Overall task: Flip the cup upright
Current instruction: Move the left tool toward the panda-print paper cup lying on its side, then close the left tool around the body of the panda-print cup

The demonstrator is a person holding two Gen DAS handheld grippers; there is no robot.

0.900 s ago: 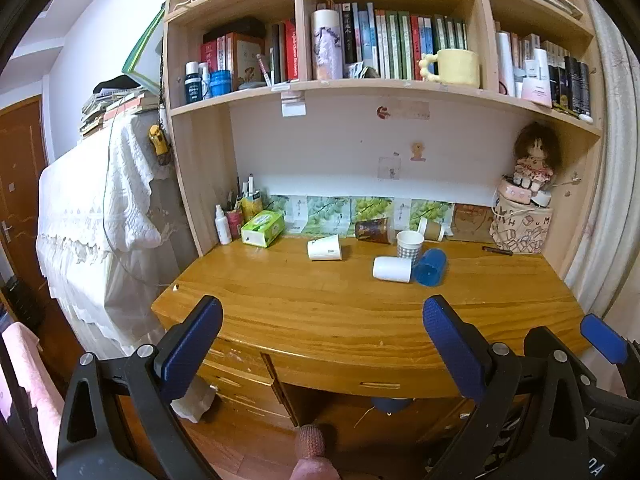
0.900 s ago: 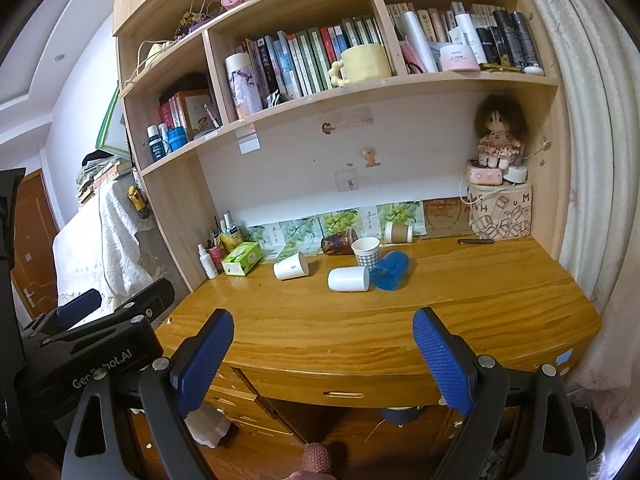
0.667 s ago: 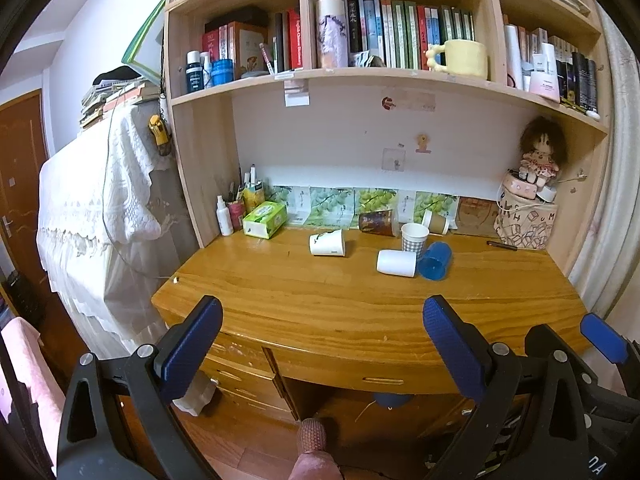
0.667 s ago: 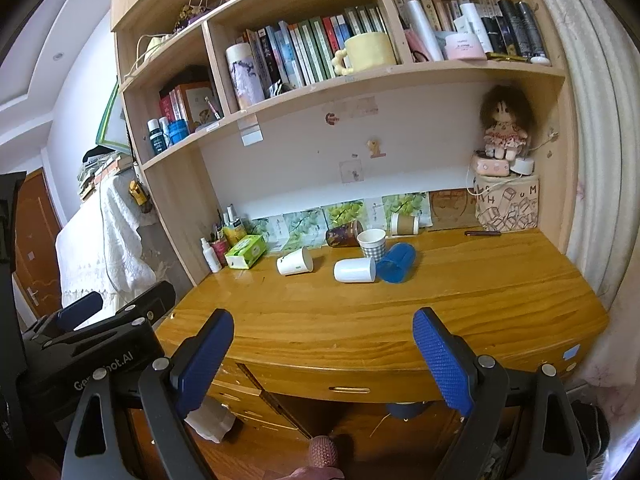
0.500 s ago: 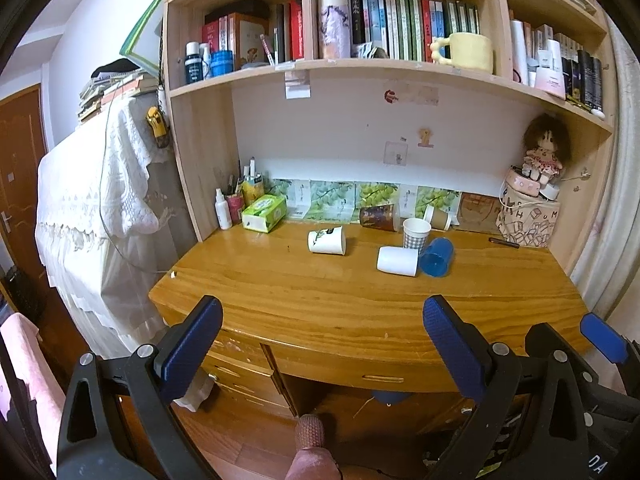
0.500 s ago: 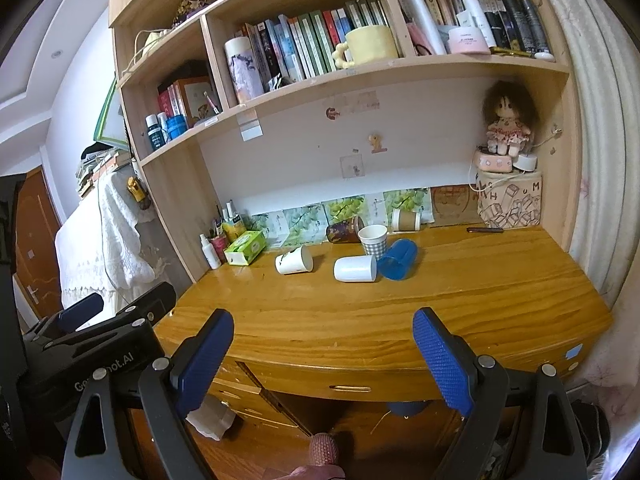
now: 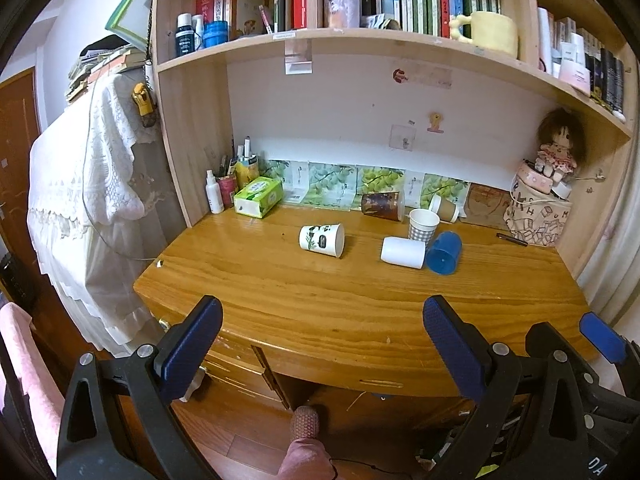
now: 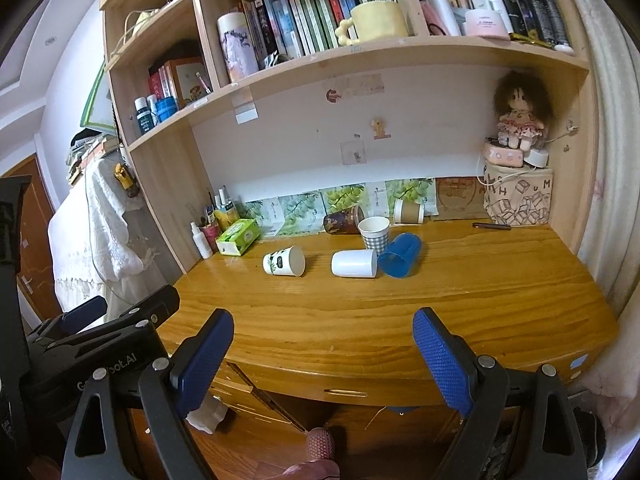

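Observation:
Several cups lie on their sides on the wooden desk (image 7: 320, 292): a white cup with a green print (image 7: 322, 240) (image 8: 284, 262), a plain white cup (image 7: 402, 252) (image 8: 354, 263), a blue cup (image 7: 443, 253) (image 8: 400, 255), a dark brown cup (image 7: 382, 205) (image 8: 340, 222) and a brown-sleeved cup (image 7: 444, 208) (image 8: 409, 212). A checked paper cup (image 7: 423, 224) (image 8: 374, 232) stands upright. My left gripper (image 7: 320, 344) and right gripper (image 8: 322, 348) are both open and empty, held in front of the desk's near edge, well short of the cups.
A green tissue box (image 7: 258, 196), bottles and a pen pot (image 7: 226, 188) stand at the back left. A patterned box with a doll (image 7: 538, 220) stands at the back right, a pen (image 7: 512, 239) beside it. Bookshelves hang above. Drawers sit under the desk edge.
Both grippers have moved forward and slightly up toward the desk; the cups appear larger. The cups have not moved and both grippers stay open.

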